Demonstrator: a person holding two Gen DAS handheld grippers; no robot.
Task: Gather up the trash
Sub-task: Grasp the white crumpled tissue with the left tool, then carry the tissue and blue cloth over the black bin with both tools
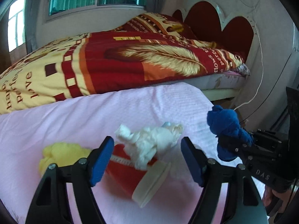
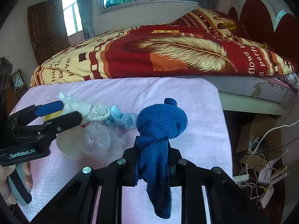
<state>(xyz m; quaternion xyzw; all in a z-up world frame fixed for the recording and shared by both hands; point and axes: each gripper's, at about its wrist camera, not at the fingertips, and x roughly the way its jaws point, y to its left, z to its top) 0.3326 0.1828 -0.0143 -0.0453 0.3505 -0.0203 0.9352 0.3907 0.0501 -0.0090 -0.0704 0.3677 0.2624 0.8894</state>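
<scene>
The right gripper point(image 2: 154, 165) is clamped on one knotted blue cloth point(image 2: 160, 125), held above the pink sheet point(image 2: 196, 112). The left gripper point(image 1: 145, 160) is spread wide, its jaws either side of one red paper cup point(image 1: 127, 173) lying on its side. On the cup rests one white crumpled tissue point(image 1: 149, 140). One yellow wad point(image 1: 61, 155), one pale blue scrap point(image 2: 123, 118) and one clear plastic bag point(image 2: 101, 140) lie close around it.
</scene>
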